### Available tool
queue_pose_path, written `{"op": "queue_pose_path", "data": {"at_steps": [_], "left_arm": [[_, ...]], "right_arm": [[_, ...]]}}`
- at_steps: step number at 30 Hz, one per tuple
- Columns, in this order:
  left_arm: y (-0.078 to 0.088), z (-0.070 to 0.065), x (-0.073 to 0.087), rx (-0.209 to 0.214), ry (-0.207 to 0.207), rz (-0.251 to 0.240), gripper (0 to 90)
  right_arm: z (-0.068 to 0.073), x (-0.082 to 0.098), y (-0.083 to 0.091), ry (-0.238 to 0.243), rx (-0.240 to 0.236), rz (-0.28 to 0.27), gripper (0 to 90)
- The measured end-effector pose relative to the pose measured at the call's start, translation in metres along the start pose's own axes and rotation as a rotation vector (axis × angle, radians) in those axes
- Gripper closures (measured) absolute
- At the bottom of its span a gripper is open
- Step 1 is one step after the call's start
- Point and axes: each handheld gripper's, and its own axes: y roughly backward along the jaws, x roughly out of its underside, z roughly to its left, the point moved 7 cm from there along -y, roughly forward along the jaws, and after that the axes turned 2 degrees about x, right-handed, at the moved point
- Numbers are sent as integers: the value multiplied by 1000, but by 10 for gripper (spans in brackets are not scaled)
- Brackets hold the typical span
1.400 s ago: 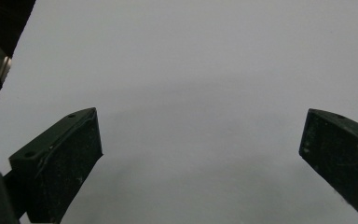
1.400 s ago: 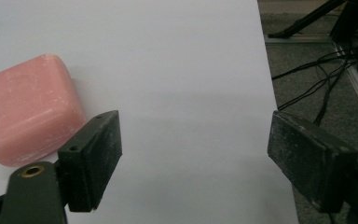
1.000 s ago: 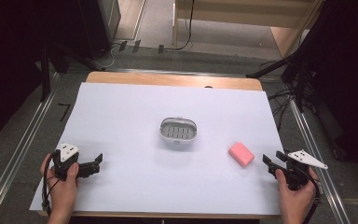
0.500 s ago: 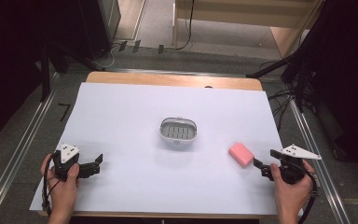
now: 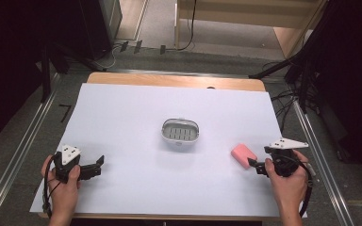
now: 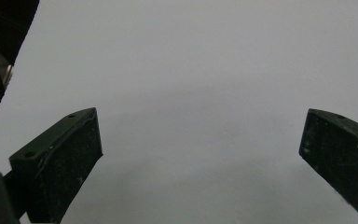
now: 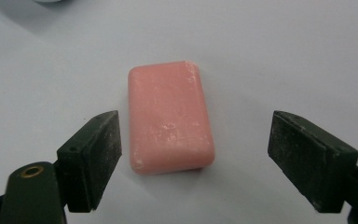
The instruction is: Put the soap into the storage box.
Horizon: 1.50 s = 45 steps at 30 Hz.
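A pink bar of soap point(image 5: 243, 154) lies flat on the white sheet point(image 5: 122, 117), right of centre. My right gripper point(image 5: 255, 166) hovers just behind it and points at it. Its jaws have just been opening and stand open. In the right gripper view the soap point(image 7: 170, 116) lies between and just past the jaw tips of the gripper point(image 7: 193, 122), with clear gaps on both sides. A small white slotted soap dish point(image 5: 164, 128) sits in the middle of the sheet. My left gripper point(image 5: 99, 165) rests at the near left, open over bare sheet point(image 6: 200, 70).
The white sheet covers a wooden table whose far edge point(image 5: 169, 80) shows. Metal rails point(image 5: 23, 141) run along both sides, and cables and dark stands lie on the floor beyond.
The right gripper has moved left toward the soap and lifted a little, and its jaws have opened. The left hand has stayed put.
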Motion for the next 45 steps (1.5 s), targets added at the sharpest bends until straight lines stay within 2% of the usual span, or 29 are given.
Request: {"op": "queue_pose_path", "data": {"at_steps": [4,11,17,25,33,45], "left_arm": [[0,0,0,0,0,0,0],[0,0,0,0,-1,0,0],[0,0,0,0,-3,0,0],[0,0,0,0,-4,1,0],[0,0,0,0,-4,1,0],[0,0,0,-1,-6,1,0]], "right_arm": [[5,-5,-4,36,-7,43,179],[10,-7,-15,57,-22,102,185],[14,-6,-25,73,-26,149,202],[17,-7,-35,70,-22,200,232],[16,-6,-44,62,-18,234,289],[16,-6,-48,57,-15,245,354]]}}
